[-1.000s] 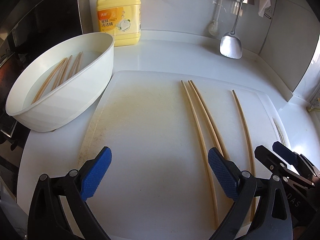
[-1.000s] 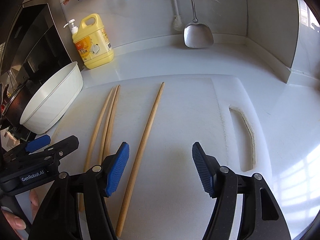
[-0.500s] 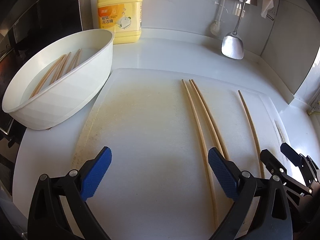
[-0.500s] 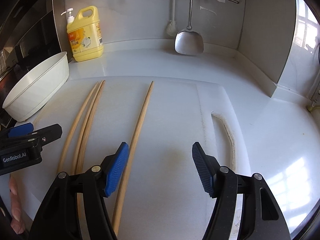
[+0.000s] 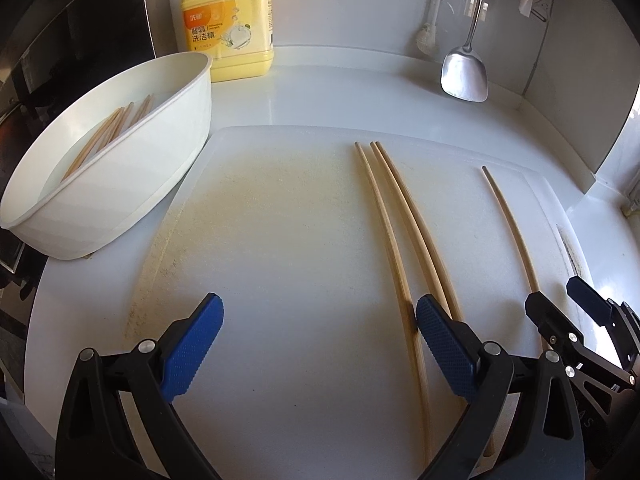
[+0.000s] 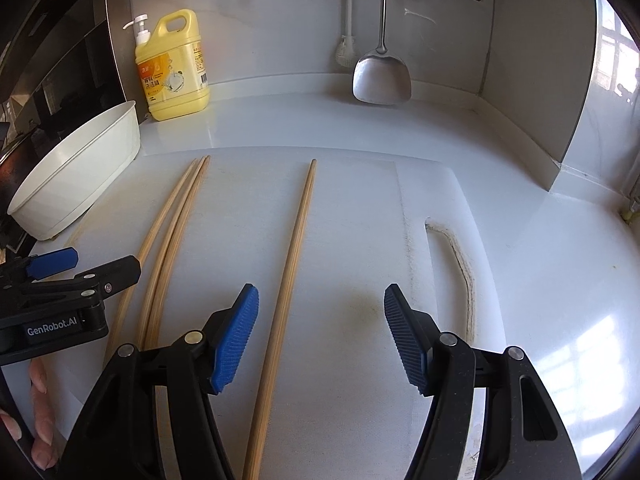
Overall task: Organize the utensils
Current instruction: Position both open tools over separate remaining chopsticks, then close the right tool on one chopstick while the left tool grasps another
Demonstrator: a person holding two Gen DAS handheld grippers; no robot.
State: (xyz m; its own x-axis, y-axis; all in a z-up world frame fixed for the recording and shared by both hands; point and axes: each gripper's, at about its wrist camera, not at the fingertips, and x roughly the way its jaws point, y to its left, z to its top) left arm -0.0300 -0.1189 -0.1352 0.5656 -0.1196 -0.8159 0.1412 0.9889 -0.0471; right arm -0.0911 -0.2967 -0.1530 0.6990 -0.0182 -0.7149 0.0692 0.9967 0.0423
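Three long chopsticks flat on white cutting board [image 5: 280, 280]: paired chopsticks [image 5: 396, 220], touching or nearly so at far tips and spreading slightly toward the cameras; single chopstick [image 6: 294, 264] apart to their right, roughly parallel. More chopsticks [image 5: 108, 132] leaning inside white oval basin [image 5: 132, 184] at left of board, apparently in shallow water.

Handling, as judged: light, stiff, slender wooden rods; smooth and round enough to roll or skid on board; possibly damp, hence slippery. Low profile against a flat surface, so little height for pads to bite. Best taken crosswise near mid-length for balance, pads straddling shaft and closing squarely; a grip near one end likely to let the far end droop or swing. Pair awkward to take as one, liable to scissor apart.

Left gripper [image 5: 318, 344]: blue pads spread wide, nothing between them, right pad over near part of the pair; contact not discernible. Right gripper [image 6: 320, 332]: pads moderately wide and empty, single chopstick running just inside left pad, not pinched.

Beyond board: white countertop [image 6: 540, 280], yellow detergent bottle [image 5: 228, 28] against back wall, metal spatula [image 6: 382, 76] hanging at rear, a fingertip [image 6: 40, 376] at lower left edge of right wrist view.
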